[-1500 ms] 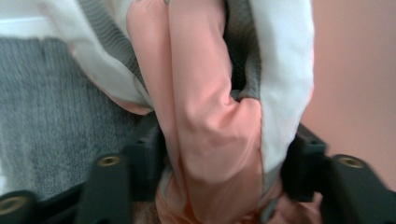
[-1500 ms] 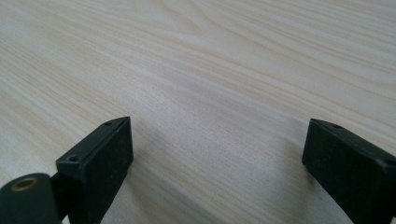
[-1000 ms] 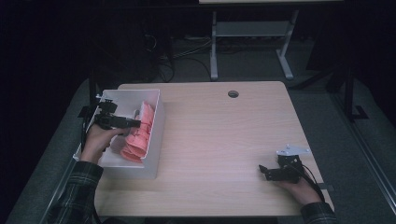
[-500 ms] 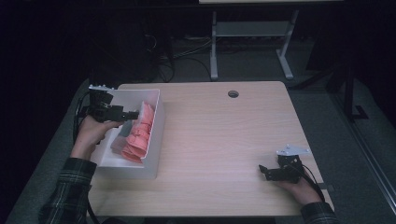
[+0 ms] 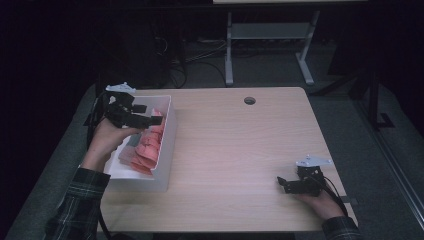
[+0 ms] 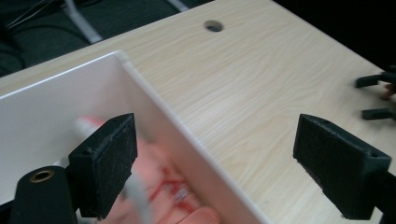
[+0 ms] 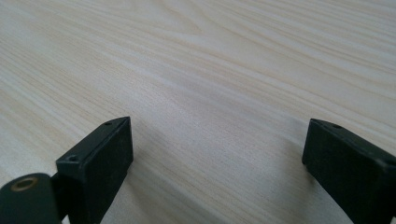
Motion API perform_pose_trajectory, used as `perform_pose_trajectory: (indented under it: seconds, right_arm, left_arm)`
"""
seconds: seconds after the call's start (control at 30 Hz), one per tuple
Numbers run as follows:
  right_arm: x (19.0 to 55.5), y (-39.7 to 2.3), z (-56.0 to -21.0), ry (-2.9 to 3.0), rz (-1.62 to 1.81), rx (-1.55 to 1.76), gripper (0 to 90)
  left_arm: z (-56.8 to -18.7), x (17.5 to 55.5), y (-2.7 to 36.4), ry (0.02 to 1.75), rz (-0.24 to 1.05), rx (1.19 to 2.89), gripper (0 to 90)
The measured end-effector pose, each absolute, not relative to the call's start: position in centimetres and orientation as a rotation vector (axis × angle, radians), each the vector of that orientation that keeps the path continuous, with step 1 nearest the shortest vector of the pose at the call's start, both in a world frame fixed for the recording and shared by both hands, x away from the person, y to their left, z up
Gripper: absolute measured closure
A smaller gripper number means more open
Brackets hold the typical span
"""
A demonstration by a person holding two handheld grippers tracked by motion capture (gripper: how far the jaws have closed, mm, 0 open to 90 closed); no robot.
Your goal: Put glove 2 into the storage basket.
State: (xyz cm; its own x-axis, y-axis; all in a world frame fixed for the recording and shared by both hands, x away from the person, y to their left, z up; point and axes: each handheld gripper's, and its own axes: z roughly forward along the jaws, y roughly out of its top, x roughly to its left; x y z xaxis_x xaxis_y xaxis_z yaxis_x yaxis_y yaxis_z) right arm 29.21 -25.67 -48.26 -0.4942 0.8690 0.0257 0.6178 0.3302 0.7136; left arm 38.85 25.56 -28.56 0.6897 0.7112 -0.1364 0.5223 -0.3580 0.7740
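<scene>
The wooden table [image 5: 235, 145] is taking most of the high view, and most of its top is lying bare. On its left edge a white box [image 5: 167, 145] is standing, and inside it many pink packets [image 5: 147, 145] are lying in a loose pile.

The left gripper [image 5: 152, 120] is hanging over the far part of the box, and in its own view the 2 jaws are standing wide apart, 1 over the packets and 1 over the bare table, so the box wall [image 6: 187, 135] is passing between them. Nothing is being held.

The right gripper [image 5: 281, 182] is resting low near the right front corner of the table, well apart from the box, also with its jaws spread and empty.

I think the danger is this wall. If the left gripper is going straight down, 1 jaw could be landing outside the box, pinching the wall and tipping the box. Also, the packets are overlapping, so several could be coming up together.
</scene>
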Motion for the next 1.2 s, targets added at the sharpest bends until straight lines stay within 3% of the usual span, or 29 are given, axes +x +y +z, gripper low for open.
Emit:
perform_pose_trajectory:
  seconds: [0.67,1.2]
  right_arm:
    - [29.2,-25.6,-48.2,2.238,0.959,1.324,8.2]
    - [29.2,-25.7,-48.2,2.238,0.959,1.323,8.1]
  left_arm:
    - [-30.5,36.3,15.7,0.757,0.209,2.124,13.3]
    - [-37.3,33.7,10.3,0.643,0.212,2.195,13.6]
